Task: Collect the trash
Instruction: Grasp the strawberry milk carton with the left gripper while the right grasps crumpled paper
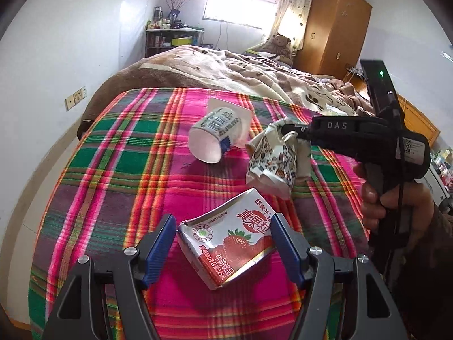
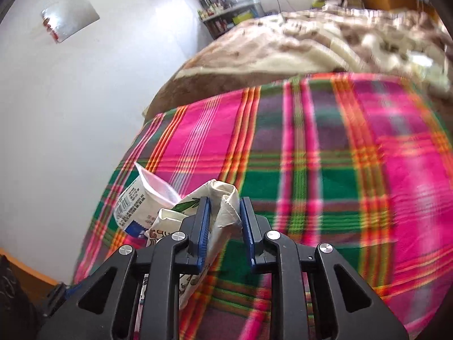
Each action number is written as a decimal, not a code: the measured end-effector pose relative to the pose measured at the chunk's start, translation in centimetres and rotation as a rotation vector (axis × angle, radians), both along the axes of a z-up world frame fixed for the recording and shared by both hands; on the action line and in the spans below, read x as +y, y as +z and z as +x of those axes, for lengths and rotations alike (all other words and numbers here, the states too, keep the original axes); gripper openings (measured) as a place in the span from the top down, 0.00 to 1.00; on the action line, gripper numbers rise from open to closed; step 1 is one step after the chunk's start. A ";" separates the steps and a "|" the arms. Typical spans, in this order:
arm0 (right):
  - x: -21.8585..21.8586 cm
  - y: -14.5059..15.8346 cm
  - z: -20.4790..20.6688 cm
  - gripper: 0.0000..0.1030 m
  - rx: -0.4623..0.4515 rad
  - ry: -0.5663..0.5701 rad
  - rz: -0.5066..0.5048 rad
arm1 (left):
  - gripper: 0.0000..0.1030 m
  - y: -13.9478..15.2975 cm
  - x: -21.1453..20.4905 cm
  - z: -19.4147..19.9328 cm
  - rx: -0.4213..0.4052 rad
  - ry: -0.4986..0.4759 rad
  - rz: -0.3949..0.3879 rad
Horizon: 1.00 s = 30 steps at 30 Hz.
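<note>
The trash lies on a bed covered by a plaid sheet (image 1: pixel 119 187) in pink, green and orange.

The left gripper (image 1: pixel 222 236) hangs low over the near part of the bed with its jaws spread wide. Between them, but not pinched, lies a flattened strawberry milk carton (image 1: pixel 226 243), red and white, flat on the sheet. Its left edge sits just beside the left blue pad (image 1: pixel 160 248); whether its right edge touches the other pad cannot be told.

The right gripper (image 1: pixel 286 130) comes in from the right edge of the bed, held by the person's right hand (image 1: pixel 396 206). Its jaws are clenched on a crumpled paper cup (image 1: pixel 271 158), white with a small printed pattern. In the right wrist view the folded paper stands pressed between the two blue pads. Most of the cup droops below the jaws, just beyond the carton; whether it touches the sheet cannot be told.

A white yogurt cup (image 1: pixel 215 133) lies on its side near the middle of the sheet, just left of the crumpled cup, its open mouth turned toward the near edge.

Past the far edge of the sheet lies a rumpled brown and cream blanket (image 1: pixel 240 68).
</note>
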State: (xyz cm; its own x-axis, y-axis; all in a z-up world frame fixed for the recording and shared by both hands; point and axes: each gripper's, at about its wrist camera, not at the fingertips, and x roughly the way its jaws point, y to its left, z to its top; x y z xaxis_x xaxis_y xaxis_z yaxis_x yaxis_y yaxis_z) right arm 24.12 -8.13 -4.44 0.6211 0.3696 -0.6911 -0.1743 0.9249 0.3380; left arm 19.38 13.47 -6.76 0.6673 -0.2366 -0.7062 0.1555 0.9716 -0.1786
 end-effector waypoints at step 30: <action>-5.9 2.4 -6.1 0.78 -0.190 -0.090 -0.208 | 0.30 0.2 -7.1 -3.5 -0.009 -0.156 0.055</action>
